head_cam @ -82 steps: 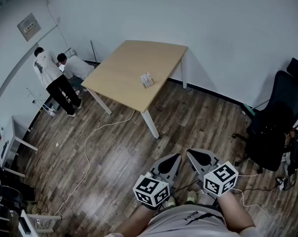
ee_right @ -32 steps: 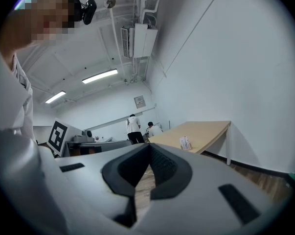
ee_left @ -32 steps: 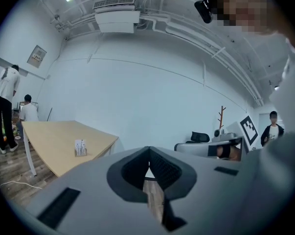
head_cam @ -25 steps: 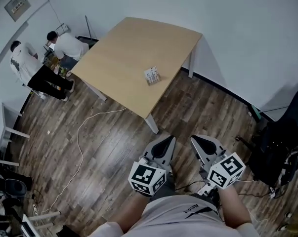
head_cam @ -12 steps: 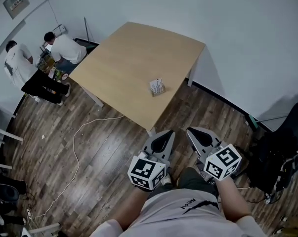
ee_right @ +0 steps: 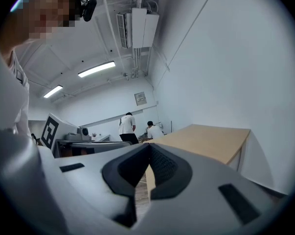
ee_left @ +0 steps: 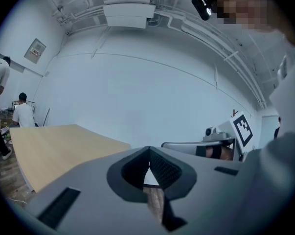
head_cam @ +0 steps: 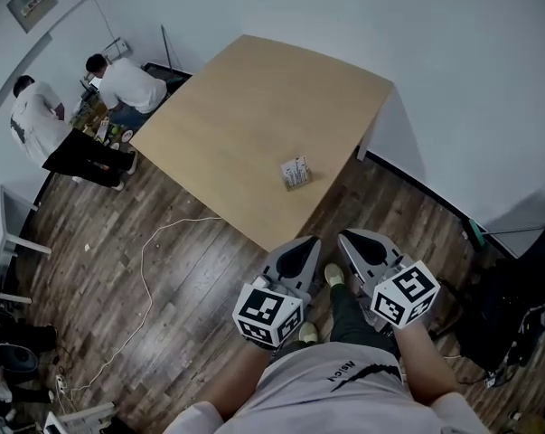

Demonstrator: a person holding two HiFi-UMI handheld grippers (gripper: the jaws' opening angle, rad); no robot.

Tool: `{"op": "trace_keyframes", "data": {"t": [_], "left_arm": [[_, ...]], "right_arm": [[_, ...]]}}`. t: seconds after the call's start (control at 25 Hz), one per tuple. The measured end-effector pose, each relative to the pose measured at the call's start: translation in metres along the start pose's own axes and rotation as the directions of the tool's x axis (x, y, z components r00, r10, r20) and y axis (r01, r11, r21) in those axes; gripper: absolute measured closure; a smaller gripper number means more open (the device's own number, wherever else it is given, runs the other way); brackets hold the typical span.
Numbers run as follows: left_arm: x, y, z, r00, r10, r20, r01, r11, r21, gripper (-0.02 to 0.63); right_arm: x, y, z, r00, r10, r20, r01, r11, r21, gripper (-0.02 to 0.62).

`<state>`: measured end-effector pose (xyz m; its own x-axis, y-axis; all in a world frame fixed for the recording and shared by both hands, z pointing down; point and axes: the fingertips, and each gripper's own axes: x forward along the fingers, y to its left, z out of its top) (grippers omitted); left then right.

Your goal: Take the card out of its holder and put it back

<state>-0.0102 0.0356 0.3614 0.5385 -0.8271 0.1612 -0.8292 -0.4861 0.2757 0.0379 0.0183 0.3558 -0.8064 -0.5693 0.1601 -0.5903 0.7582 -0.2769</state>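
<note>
A small card holder with a card (head_cam: pixel 295 172) stands on the light wooden table (head_cam: pixel 254 116), near its front corner. My left gripper (head_cam: pixel 306 246) and right gripper (head_cam: pixel 346 241) hang side by side over the floor, short of the table and well below the holder in the head view. Both are shut with nothing between the jaws. In the left gripper view the left gripper (ee_left: pixel 148 151) has its tips touching, with the table (ee_left: pixel 49 146) to the left. In the right gripper view the right gripper (ee_right: pixel 148 149) is closed too, the table (ee_right: pixel 211 141) lying ahead on the right.
Two people (head_cam: pixel 46 125) stand and crouch by the wall beyond the table's far left corner. A white cable (head_cam: pixel 145 278) trails over the wood floor. A dark chair with bags (head_cam: pixel 516 306) sits at the right. White furniture legs (head_cam: pixel 1 233) show at the left edge.
The view has advanced toward the table: the holder and table now sit closer and lower in the head view. Both grippers stay shut and side by side.
</note>
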Motion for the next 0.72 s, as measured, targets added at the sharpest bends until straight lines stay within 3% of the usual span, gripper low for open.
{"op": "trace_keyframes", "data": {"t": [0.36,0.72], "left_arm": [[0.088,0.059,0.01,0.995,0.098,-0.024,-0.099,0.995,-0.034,0.592],[0.148,0.123,-0.002,0.966,0.257,-0.022,-0.258,0.964,-0.067,0.592]], "right_arm": [[0.078,-0.082,0.016,0.991,0.118,-0.058,-0.117,0.993,0.02,0.581],[0.153,-0.152,0.0,0.952,0.261,-0.158,-0.258,0.965,0.042,0.581]]}}
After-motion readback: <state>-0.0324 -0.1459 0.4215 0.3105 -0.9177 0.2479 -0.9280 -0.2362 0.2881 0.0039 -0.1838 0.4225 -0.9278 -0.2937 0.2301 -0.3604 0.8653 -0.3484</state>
